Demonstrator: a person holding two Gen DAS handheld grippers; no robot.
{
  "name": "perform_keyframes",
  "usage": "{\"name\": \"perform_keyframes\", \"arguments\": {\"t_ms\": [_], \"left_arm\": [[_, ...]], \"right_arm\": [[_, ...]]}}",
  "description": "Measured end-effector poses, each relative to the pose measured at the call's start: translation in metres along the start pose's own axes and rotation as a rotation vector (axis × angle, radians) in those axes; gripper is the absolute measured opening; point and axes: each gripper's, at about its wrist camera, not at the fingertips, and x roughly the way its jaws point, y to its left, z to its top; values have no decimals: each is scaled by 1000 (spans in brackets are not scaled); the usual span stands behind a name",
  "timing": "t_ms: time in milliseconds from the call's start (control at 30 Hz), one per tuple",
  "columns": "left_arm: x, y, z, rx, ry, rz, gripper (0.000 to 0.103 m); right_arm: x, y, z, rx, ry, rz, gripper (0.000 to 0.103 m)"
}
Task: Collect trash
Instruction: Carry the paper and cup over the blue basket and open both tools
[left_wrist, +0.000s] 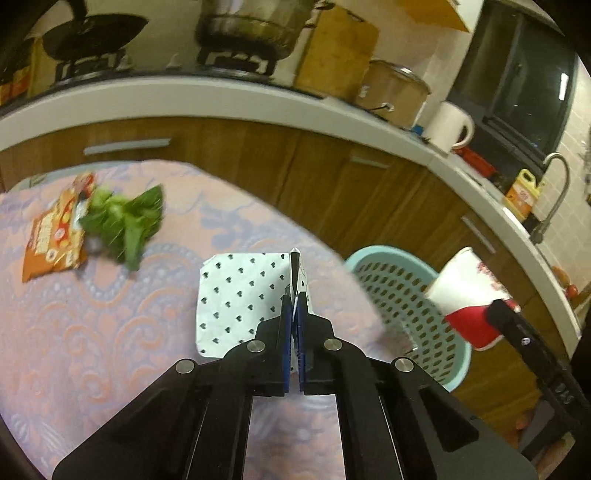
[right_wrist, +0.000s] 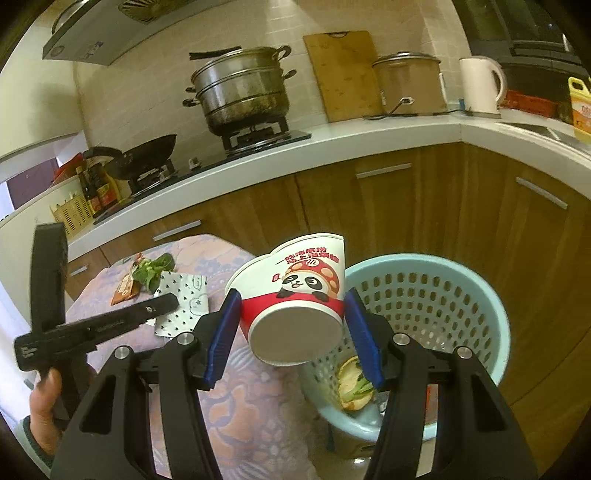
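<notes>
My left gripper (left_wrist: 294, 308) is shut on a raised fold of a white paper wrapper with small dark hearts (left_wrist: 236, 295), which lies on the pink patterned tablecloth (left_wrist: 92, 350). My right gripper (right_wrist: 293, 297) is shut on a tilted paper cup with a red base and a panda print (right_wrist: 295, 295). The cup's bottom faces the camera, just left of the light blue perforated basket (right_wrist: 443, 271). A bun scrap with greens (right_wrist: 352, 384) lies inside the basket. An orange snack packet (left_wrist: 55, 232) and leafy greens (left_wrist: 122, 221) lie at the table's far left.
The basket (left_wrist: 406, 306) stands on the floor between the table and wooden cabinets (right_wrist: 406, 206). The counter behind carries a steamer pot (right_wrist: 240, 88), wok, cutting board, rice cooker and white kettle (right_wrist: 480, 85). A person's hand (right_wrist: 44, 402) holds the left gripper (right_wrist: 171, 301).
</notes>
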Motion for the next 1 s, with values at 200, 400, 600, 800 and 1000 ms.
{"name": "perform_keyframes", "arguments": {"t_ms": [200, 400, 600, 800, 1000], "left_arm": [[3, -49, 14, 78, -16, -85, 0], [33, -100, 16, 171, 41, -161, 0], [68, -129, 8, 252, 111, -164, 1], [82, -129, 1, 264, 137, -158, 34], [75, -112, -2, 230, 133, -152, 41]], "right_arm": [[-10, -23, 6, -5, -36, -96, 54], [-1, -67, 0, 96, 4, -183, 53], [12, -101, -10, 185, 65, -226, 52], [27, -117, -16, 215, 139, -244, 55], [32, -121, -23, 234, 161, -250, 64]]}}
